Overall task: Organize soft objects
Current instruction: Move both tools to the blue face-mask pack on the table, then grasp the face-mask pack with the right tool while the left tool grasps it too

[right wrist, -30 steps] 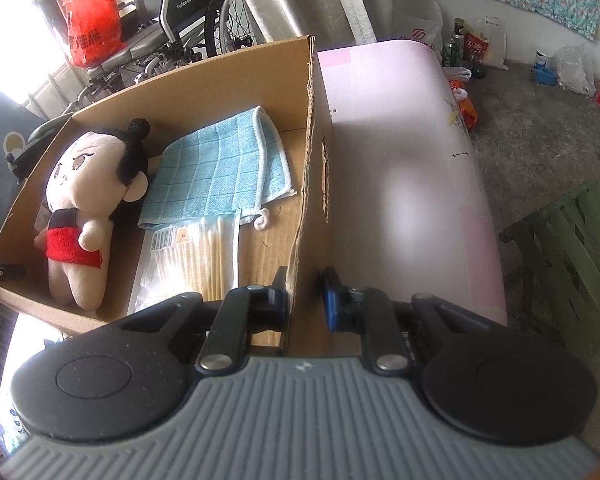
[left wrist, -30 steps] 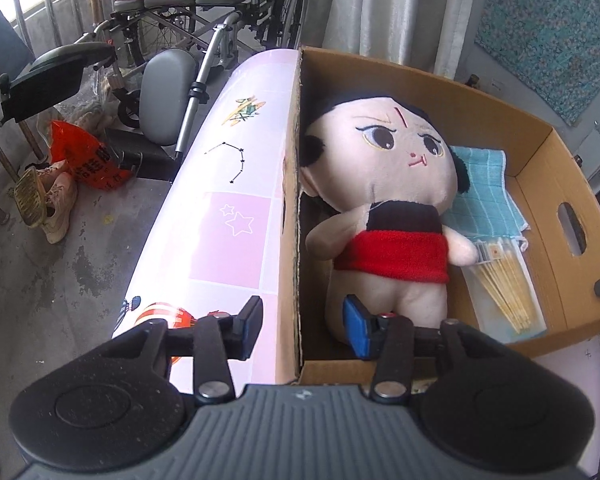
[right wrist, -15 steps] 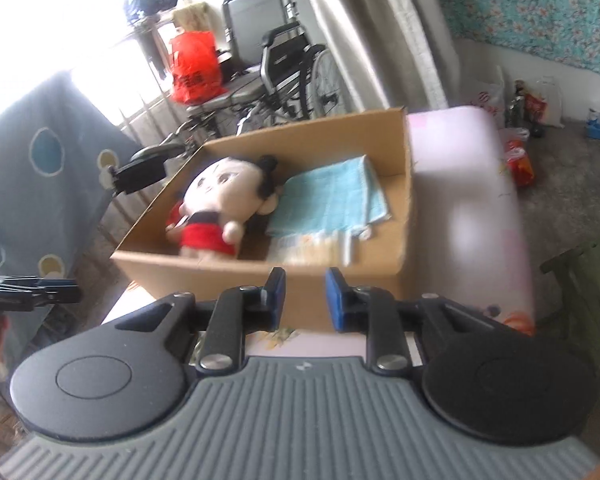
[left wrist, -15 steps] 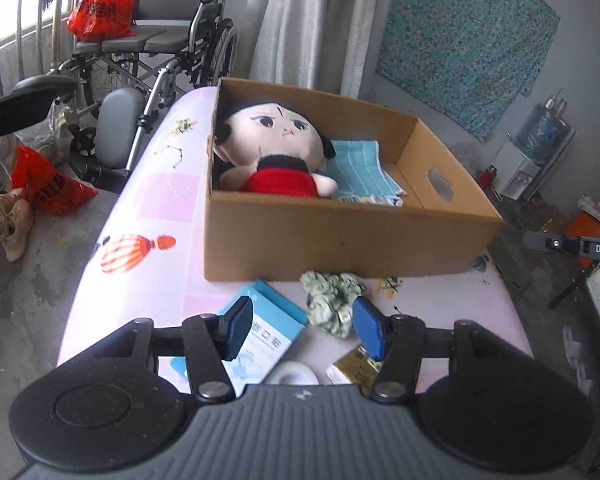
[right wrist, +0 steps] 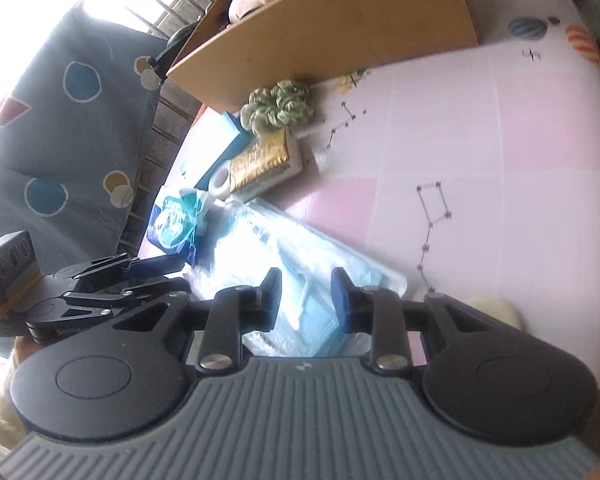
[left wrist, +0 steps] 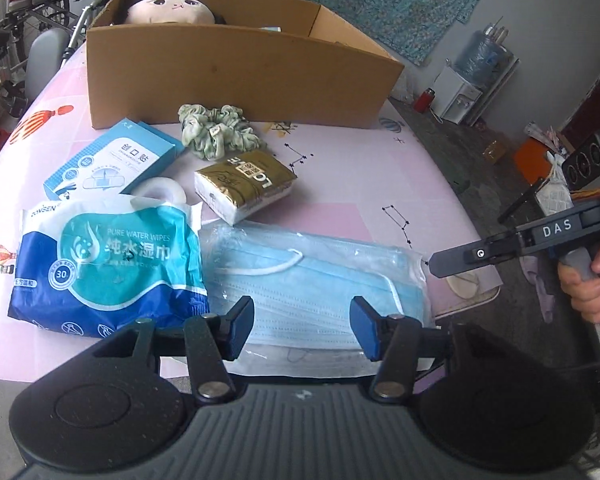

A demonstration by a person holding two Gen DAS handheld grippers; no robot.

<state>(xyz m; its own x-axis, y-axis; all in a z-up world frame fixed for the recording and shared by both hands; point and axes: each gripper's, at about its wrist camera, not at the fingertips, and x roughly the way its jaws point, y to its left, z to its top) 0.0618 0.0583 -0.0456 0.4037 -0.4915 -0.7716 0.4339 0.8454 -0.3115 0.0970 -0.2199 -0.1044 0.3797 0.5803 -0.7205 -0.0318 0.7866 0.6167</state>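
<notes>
Grippers hover apart over a pink table [left wrist: 340, 184]: the left gripper [left wrist: 302, 330] spread wide above a bagged pack of blue face masks [left wrist: 312, 276], the right gripper [right wrist: 306, 294] part open over the same pack, neither holding anything. Wet wipes [left wrist: 108, 264], tissues [left wrist: 244, 180] and a green scrunchie [left wrist: 216, 132] lie before a cardboard box [left wrist: 240, 80] containing a plush doll [left wrist: 168, 4].

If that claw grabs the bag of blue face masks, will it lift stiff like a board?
Probably not. The mask pack is a thin, flat stack in loose clear plastic, so it would likely droop at its ends. The glossy wrapper looks slippery, so the open left claw may pinch only film.
</notes>
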